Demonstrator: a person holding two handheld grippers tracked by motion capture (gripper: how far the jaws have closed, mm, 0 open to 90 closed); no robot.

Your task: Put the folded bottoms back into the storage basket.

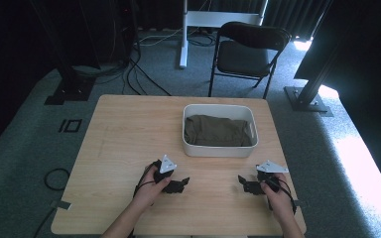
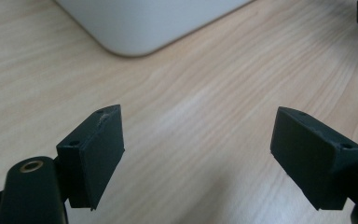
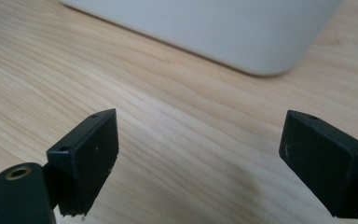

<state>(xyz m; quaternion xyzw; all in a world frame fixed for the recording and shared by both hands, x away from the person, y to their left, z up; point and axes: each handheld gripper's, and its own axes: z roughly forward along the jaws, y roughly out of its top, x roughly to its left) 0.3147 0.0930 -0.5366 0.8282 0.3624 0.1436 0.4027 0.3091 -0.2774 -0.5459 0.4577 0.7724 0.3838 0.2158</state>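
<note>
- The surface (image 1: 129, 134), a light wood-grain tabletop, stands on grey carpet and carries everything named here; its near edge is where the person's forearms come in.
- A black folding chair (image 1: 248, 49) stands on the carpet beyond the far edge of the surface, well behind the tub.
- The white tub (image 1: 220, 148), a rounded rectangular plastic bin, sits on the right half of the surface, toward its far edge. A rounded corner of it shows as a pale wall at the top of the left gripper view (image 2: 140, 23) and of the right gripper view (image 3: 223, 32).
- The olive-brown cloth (image 1: 218, 130) lies crumpled inside the tub, covering its floor and staying below the rim.
- The left tool (image 1: 181, 184) lies low over the surface, nearer the person than the tub and off its left front corner, pointing right toward the other tool. In the left gripper view (image 2: 198, 149) its jaws stand wide apart with only bare wood between them.
- The right tool (image 1: 244, 184) lies low over the surface in front of the tub's right front corner, pointing left. In the right gripper view (image 3: 200, 158) its jaws are likewise spread wide, nothing between them.
- The two tools face each other across a bare gap of wood, near the tub but apart from it.
</note>
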